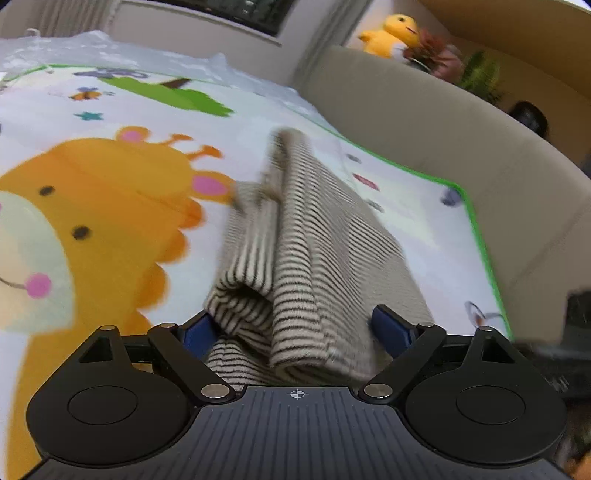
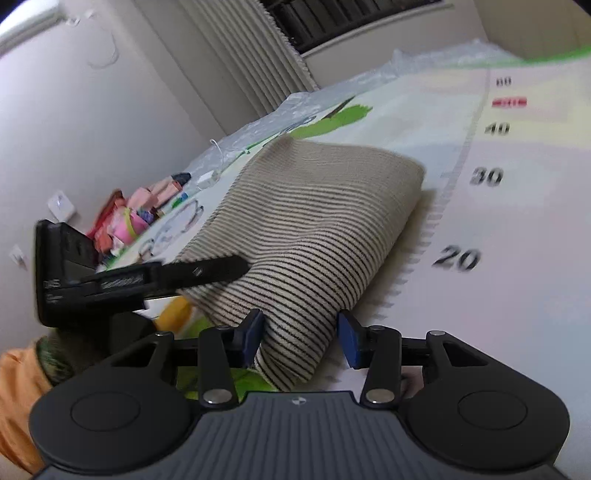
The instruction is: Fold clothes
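A beige garment with thin black stripes (image 1: pixel 306 258) lies folded in several layers on a cartoon play mat (image 1: pixel 110 221). My left gripper (image 1: pixel 295 328) is open, its blue pads (image 1: pixel 195 332) on either side of the garment's near folded end. In the right wrist view the same garment (image 2: pixel 314 221) lies as a thick folded bundle. My right gripper (image 2: pixel 301 338) is open, with its blue pads (image 2: pixel 253 336) astride the bundle's near corner. The left gripper's black finger (image 2: pixel 207 273) rests against the bundle's left side.
The mat has a giraffe print (image 1: pixel 92 206), a green border (image 1: pixel 480 229) and a printed number scale (image 2: pixel 461 206). A beige padded wall (image 1: pixel 443 147) stands to the right, with plush toys (image 1: pixel 395 35) above it. Small colourful toys (image 2: pixel 136 218) lie at the mat's far left. Crinkled plastic (image 2: pixel 332 96) covers the far edge.
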A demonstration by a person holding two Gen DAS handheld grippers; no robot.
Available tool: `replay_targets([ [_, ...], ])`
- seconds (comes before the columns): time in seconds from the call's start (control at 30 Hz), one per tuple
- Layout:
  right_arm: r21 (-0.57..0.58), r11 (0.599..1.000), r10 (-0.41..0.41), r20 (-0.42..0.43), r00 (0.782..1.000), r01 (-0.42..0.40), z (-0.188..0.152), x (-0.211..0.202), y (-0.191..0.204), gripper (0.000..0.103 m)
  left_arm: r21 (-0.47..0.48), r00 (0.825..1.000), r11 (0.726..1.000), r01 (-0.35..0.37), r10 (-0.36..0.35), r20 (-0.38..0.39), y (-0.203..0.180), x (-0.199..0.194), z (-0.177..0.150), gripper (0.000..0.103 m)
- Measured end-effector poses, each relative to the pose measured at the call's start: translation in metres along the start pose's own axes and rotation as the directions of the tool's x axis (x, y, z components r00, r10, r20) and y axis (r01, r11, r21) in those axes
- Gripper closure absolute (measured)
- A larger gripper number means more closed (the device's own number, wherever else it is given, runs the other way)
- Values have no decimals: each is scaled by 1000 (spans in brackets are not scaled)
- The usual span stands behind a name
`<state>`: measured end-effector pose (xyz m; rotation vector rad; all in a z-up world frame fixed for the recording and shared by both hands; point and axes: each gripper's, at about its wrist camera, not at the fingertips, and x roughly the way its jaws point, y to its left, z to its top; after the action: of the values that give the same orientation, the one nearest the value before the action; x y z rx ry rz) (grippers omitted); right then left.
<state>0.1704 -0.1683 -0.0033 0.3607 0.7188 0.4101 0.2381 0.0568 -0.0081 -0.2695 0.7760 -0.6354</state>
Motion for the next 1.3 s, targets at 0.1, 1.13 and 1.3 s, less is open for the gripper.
replay_targets([
  [0.1, -79, 991, -106, 36, 994, 108, 9, -18, -4, 59, 22, 996, 997, 79, -78, -37, -23, 0, -14, 11],
  [1.13, -568, 797, -123, 179, 976, 205, 7, -20, 111, 80, -146, 992, 988, -55, 70, 102, 32, -48, -36, 0],
  [1.3, -668, 722, -155, 100, 983, 182, -51, 21, 118, 73, -173, 993, 983, -60, 77, 93, 31, -55, -32, 0],
])
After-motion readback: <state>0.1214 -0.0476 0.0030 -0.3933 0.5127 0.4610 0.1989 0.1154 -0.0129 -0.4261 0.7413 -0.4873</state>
